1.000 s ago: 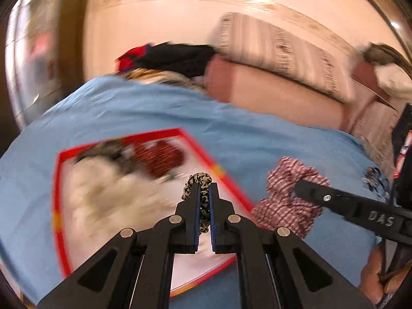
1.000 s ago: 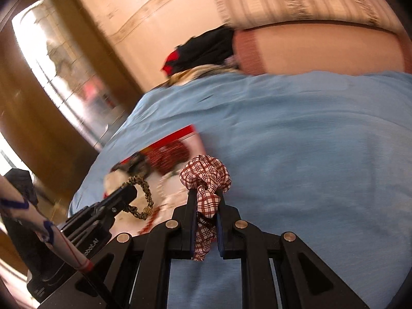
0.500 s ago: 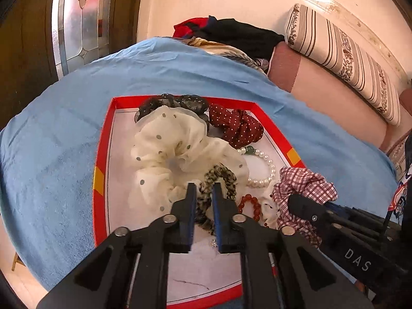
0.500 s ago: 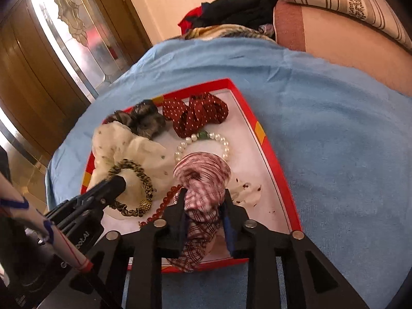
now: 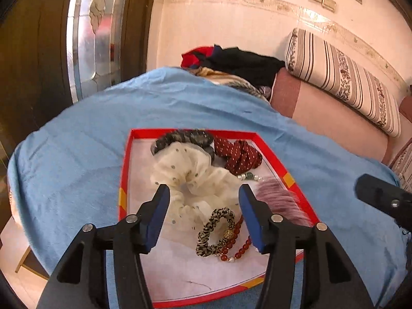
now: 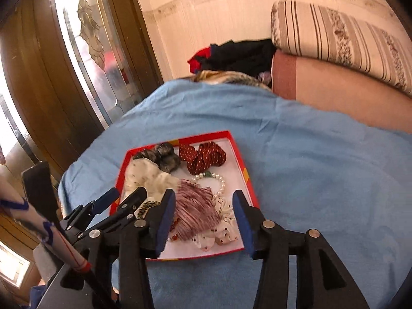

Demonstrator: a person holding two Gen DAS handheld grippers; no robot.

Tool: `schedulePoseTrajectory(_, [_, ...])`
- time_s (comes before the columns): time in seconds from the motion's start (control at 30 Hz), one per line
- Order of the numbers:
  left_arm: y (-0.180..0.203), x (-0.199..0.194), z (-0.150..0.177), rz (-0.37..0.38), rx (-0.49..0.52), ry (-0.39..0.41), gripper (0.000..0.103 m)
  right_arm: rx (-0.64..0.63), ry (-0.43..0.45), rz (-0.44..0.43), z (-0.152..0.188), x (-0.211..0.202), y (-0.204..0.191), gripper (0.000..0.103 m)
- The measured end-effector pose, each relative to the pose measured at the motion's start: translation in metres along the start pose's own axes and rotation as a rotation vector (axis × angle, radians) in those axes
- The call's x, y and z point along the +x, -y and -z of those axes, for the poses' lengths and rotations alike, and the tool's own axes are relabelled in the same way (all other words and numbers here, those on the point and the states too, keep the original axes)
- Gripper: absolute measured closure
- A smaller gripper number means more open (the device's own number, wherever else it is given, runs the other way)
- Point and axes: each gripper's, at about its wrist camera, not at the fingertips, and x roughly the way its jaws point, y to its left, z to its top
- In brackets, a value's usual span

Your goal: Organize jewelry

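A red-rimmed tray (image 5: 124,170) (image 6: 242,170) lies on the blue cloth. My left gripper (image 5: 203,203) is open above it; a leopard-print hair tie (image 5: 215,231) lies in the tray between its fingers, beside a red bead bracelet (image 5: 238,251). My right gripper (image 6: 203,211) is open over the tray, and a red checked scrunchie (image 6: 193,212), blurred, sits between its fingers. The tray also holds a cream dotted scrunchie (image 5: 190,177), a dark red dotted scrunchie (image 6: 202,155), a grey scrunchie (image 6: 164,155) and a pearl bracelet (image 6: 219,182).
The blue cloth (image 5: 77,164) covers a rounded surface. Behind it are a pink cushion (image 5: 329,118), a striped bolster (image 5: 342,77) and a pile of dark clothes (image 5: 239,61). A wooden door with glass (image 6: 77,51) stands at the left.
Both grippers have opened and pulled back. The leopard hair tie and the checked scrunchie, held half a second ago, now lie in the tray.
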Motion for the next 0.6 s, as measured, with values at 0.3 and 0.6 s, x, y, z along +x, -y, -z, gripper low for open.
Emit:
schedulePoseTrajectory(0.3, [0.005, -0.027, 0.007, -0.020, 0.025, 0.043, 0.037, 0.010, 0.013, 0.001, 0.015, -0.030, -0.002, 0.047])
schedulePoseTrajectory(0.6, [0.009, -0.058, 0.017, -0.030, 0.042, 0.083, 0.024, 0.031, 0.009, 0.003, 0.033, -0.047, 0.000, 0.042])
